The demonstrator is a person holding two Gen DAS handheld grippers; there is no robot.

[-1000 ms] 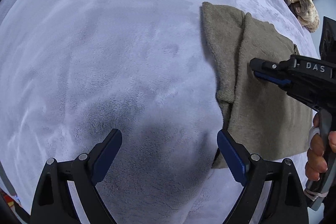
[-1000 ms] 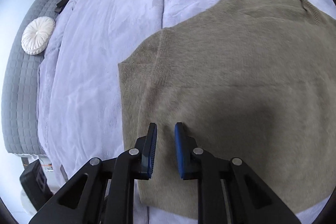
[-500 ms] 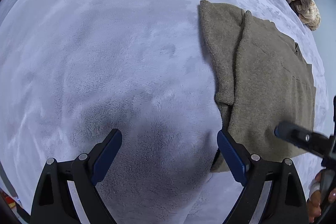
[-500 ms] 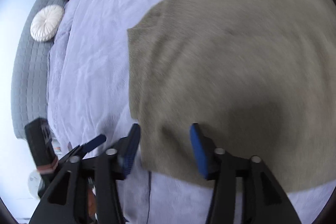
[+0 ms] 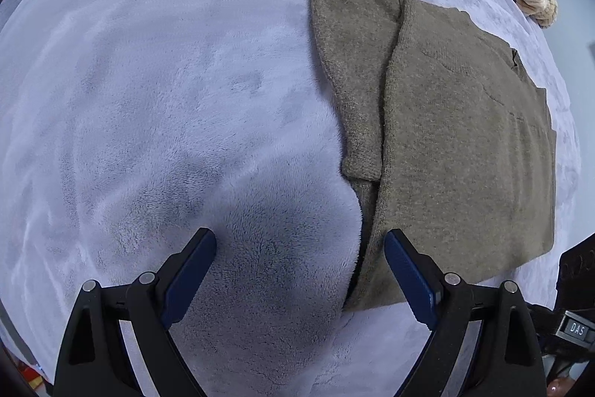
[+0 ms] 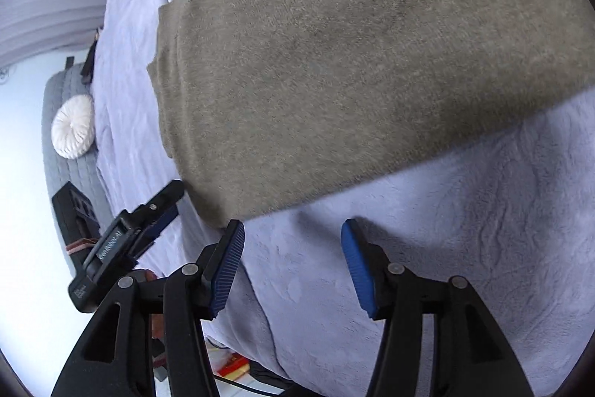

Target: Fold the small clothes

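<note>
A part-folded olive sweater lies flat on the lilac blanket, filling the right half of the left wrist view, one sleeve turned in along its left edge so the next fold can likely start from a tidy block. The left gripper hangs spread and empty at the lower centre, its right finger touching or just above the sweater's near corner. The right gripper, also spread and empty, hovers over bare blanket just below the hem, apparently lining up a grasp.
</note>
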